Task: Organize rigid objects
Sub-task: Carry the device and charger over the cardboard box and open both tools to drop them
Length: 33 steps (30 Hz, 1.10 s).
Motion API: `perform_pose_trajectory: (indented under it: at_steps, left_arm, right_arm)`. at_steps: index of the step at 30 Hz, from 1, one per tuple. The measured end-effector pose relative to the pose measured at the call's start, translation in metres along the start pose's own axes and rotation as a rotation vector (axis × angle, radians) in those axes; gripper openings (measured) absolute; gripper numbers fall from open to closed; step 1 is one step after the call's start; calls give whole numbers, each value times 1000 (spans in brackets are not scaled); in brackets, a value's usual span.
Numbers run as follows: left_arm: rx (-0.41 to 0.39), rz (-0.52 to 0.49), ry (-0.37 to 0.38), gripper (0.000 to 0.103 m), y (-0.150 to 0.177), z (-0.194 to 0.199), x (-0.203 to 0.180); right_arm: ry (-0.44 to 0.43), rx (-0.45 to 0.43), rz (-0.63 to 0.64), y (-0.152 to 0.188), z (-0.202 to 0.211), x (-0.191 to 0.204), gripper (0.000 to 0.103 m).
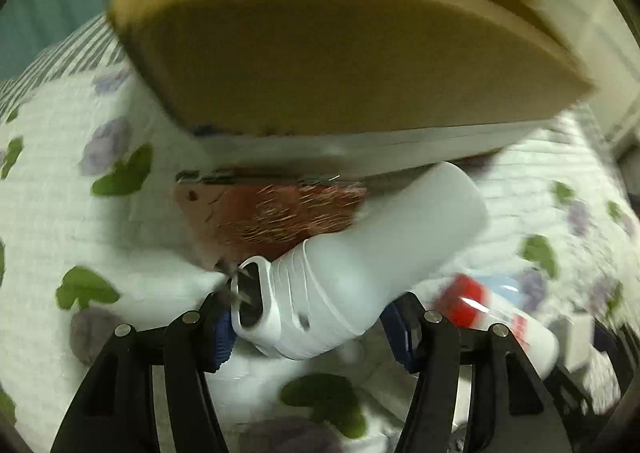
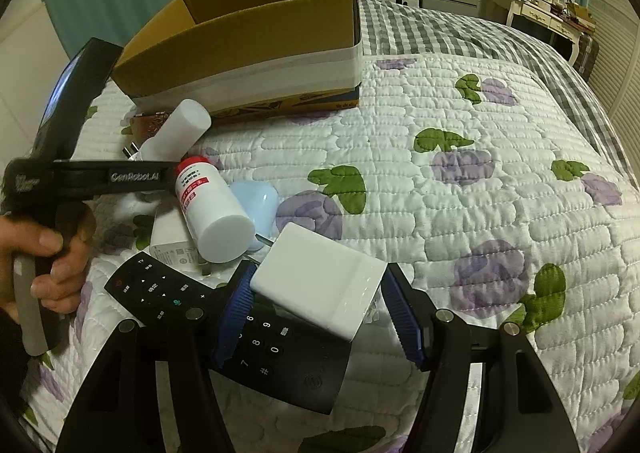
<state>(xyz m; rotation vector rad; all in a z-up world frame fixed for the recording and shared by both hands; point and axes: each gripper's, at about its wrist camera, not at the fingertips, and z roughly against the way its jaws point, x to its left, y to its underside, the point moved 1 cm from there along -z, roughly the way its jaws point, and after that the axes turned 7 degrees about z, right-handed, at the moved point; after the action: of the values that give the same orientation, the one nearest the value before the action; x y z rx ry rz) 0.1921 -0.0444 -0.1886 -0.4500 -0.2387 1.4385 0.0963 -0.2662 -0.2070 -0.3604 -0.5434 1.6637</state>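
- white plastic bottle point(image 1: 360, 269) is clamped in the left claw point(image 1: 308, 321), held just in front of the cardboard box point(image 2: 256, 37) on the bed point(image 2: 460, 189)
- right claw point(image 2: 320, 313) is released, fingers straddling a white block point(image 2: 320, 285) near the box
- red-capped bottle point(image 2: 212, 209) and black remote point(image 2: 160, 289) lie close by

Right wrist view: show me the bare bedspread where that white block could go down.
Free: the floral quilt right of the white block and below the brown cardboard box. Crowded: left, around the red-capped white bottle and black remote control.
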Motion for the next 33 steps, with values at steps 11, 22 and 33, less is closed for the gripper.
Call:
perform_pose_trajectory:
  at_steps: [11,22,33]
  left_arm:
    - [-119,-98,-25,56,33,40,-12]
    - [-249,-16,-3,56,35,93,0]
    - [-417,55,50,56,12,171,7]
  right_arm:
    - [-1,-28,-13,0,6,-4,64]
    - [19,-116,6,-10,38,-4,64]
    - [29,-298,77,-55,111,16,64]
